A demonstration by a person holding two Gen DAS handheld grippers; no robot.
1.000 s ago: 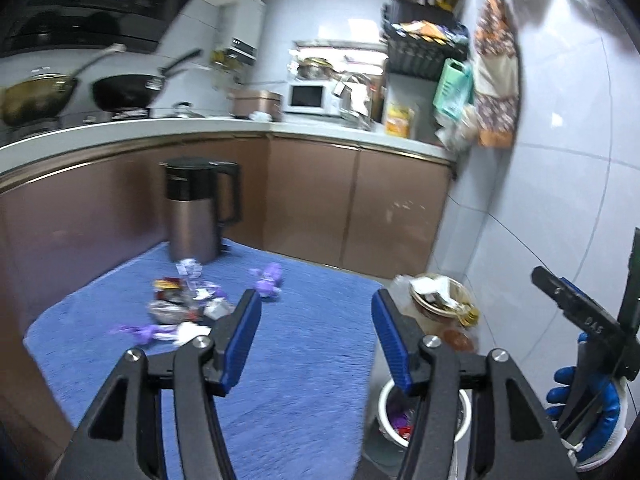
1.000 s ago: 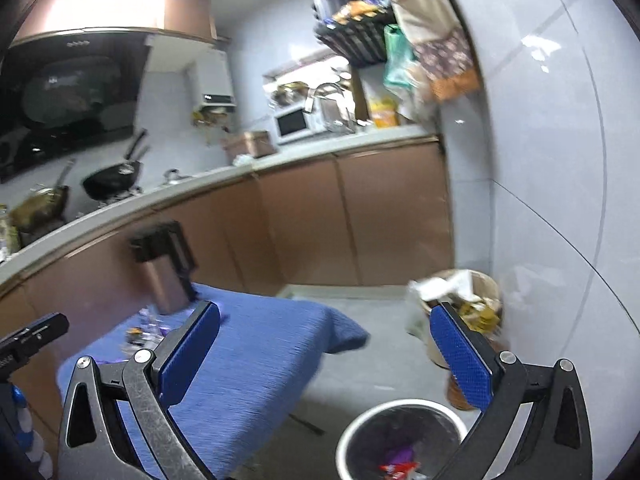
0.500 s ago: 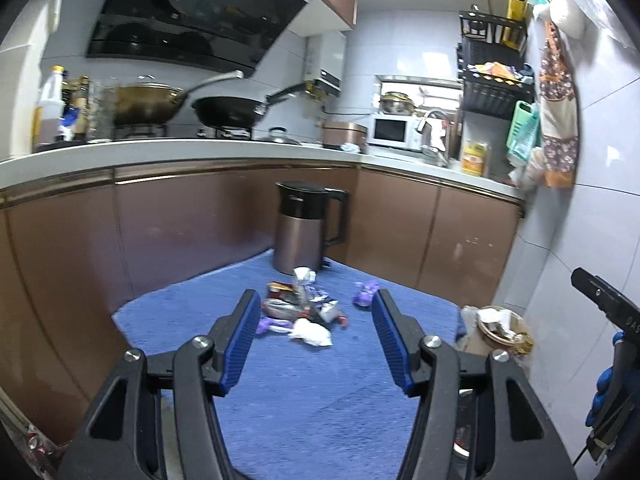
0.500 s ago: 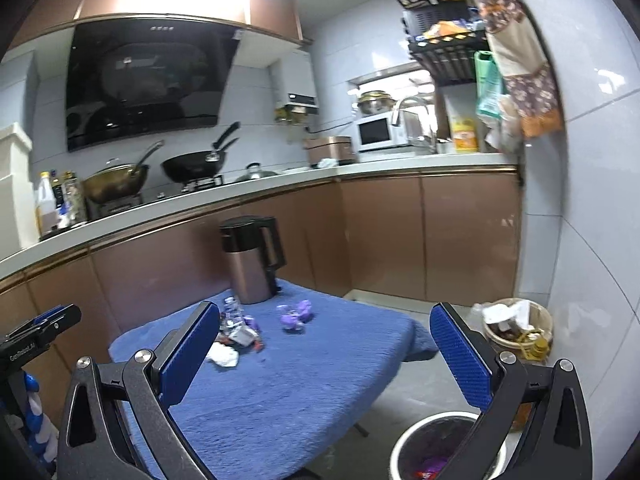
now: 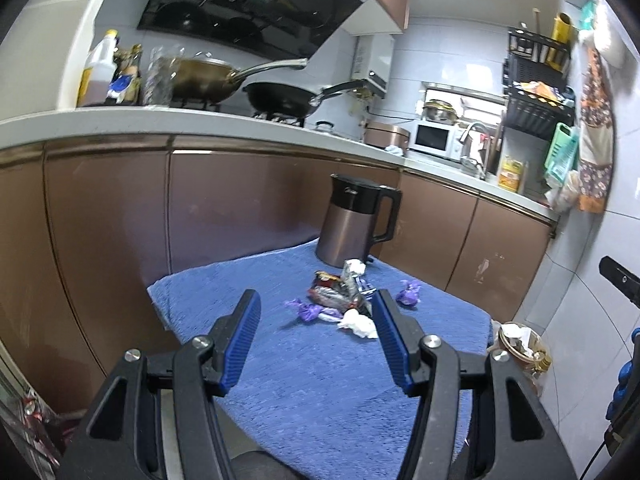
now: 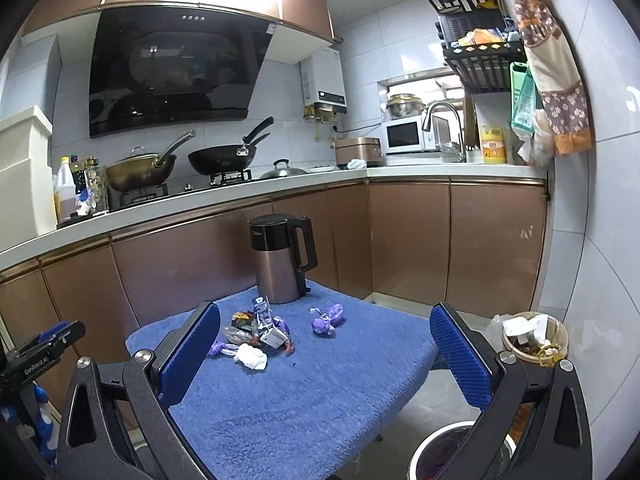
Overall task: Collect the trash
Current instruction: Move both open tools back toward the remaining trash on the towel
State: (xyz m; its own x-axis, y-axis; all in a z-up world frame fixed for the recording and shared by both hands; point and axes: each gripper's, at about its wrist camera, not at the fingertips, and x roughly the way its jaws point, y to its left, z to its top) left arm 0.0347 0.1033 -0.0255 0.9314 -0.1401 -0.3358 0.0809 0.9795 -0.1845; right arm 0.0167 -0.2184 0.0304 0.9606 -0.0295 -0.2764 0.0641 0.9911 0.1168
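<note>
Both claws hang apart from the trash with jaws spread and nothing between them: the left claw is released and faces the heap, and the right claw is released wider. The trash lies in a loose cluster on the blue-towelled desk toward its far edge, just in front of the kettle: a crumpled white tissue nearest, shiny wrappers piled behind it, and a purple wrapper alone to the right. The step in hand looks like reaching for one piece; the tissue seems the best first pick, since it sits at the near side of the heap, so a low, centred approach should close on it without dragging towel pile or scattering the wrappers. The near half of the desk is open, giving room to come in. The bin stands on the floor beside the desk's right edge, so carrying out means clearing that edge, and the kettle close behind leaves little overshoot.
</note>
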